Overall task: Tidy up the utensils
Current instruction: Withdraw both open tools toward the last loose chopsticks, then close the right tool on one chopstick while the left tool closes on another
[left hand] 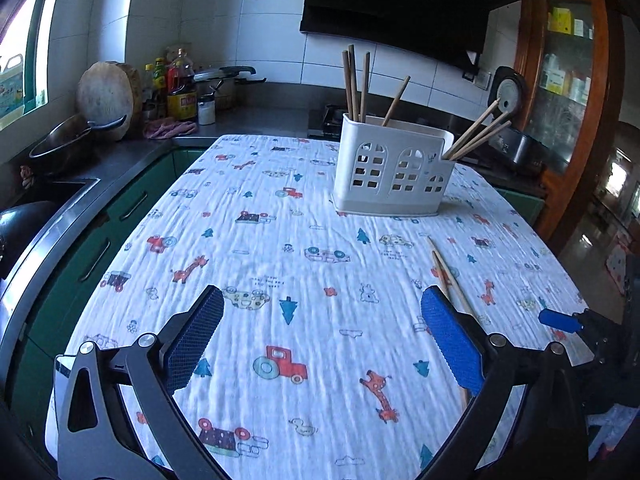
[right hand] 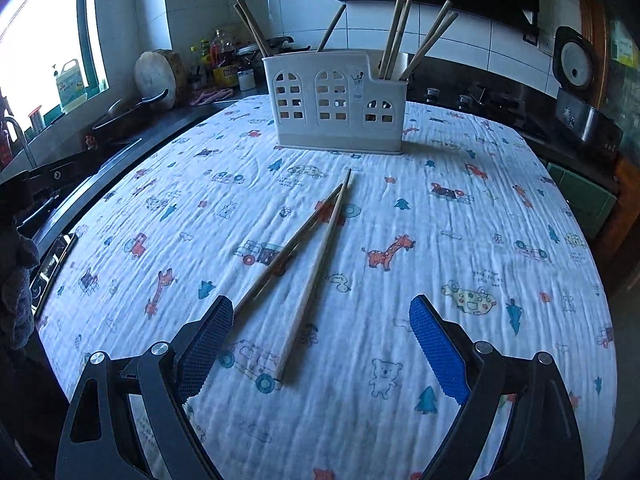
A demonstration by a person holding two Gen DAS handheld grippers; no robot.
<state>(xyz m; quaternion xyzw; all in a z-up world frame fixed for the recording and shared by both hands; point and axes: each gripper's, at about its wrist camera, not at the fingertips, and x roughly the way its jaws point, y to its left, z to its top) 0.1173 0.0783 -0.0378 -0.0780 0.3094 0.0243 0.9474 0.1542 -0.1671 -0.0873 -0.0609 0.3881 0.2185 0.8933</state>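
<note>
A white utensil holder [left hand: 390, 172] [right hand: 338, 104] with window-shaped cutouts stands upright on the patterned cloth, with several wooden chopsticks sticking out of it. Two loose chopsticks [right hand: 310, 264] lie crossed near their far tips on the cloth, close in front of my right gripper [right hand: 322, 312], which is open with nothing between its pads. In the left wrist view the same chopsticks [left hand: 446, 272] run behind the right pad. My left gripper [left hand: 320, 304] is open above bare cloth. The other gripper's blue fingertip [left hand: 560, 321] shows at the right edge.
The table wears a white cloth [left hand: 280, 240] printed with cars, giraffes and trees. Behind it runs a dark counter with a wok [left hand: 76, 140], a round chopping block [left hand: 106, 96], bottles [left hand: 182, 88] and a pot. A wooden cabinet [left hand: 568, 80] stands at the right.
</note>
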